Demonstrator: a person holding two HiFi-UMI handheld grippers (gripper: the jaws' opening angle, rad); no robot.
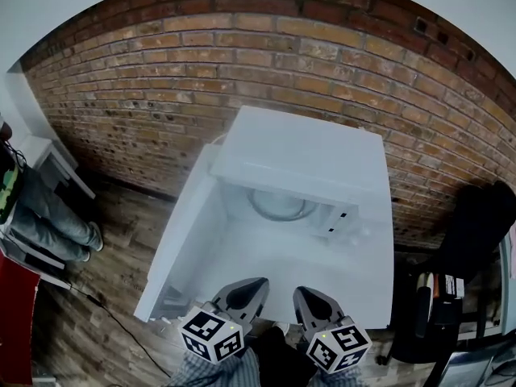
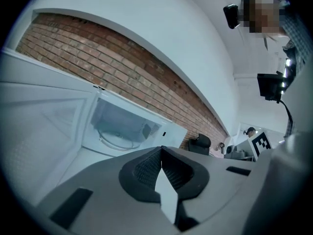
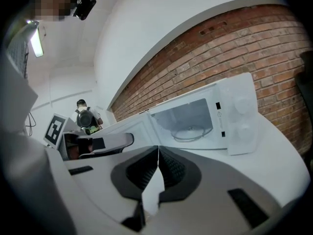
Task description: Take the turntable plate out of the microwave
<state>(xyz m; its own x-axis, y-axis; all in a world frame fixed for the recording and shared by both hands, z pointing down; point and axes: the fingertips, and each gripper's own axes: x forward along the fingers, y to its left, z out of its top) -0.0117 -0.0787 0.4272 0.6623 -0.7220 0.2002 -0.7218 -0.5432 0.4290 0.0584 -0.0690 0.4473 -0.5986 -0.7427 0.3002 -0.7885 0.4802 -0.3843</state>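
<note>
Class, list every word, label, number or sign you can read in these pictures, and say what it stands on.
No readable text anywhere.
Microwave control panel: marks too blurred to read.
Marker cubes: black-and-white square patterns only, no letters or numbers.

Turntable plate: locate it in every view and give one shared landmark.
Head view: plate at centre, inside the open microwave.
Left gripper view: plate left of centre, in the cavity.
Right gripper view: plate right of centre, in the cavity.
Shared landmark: the brick wall behind.
</note>
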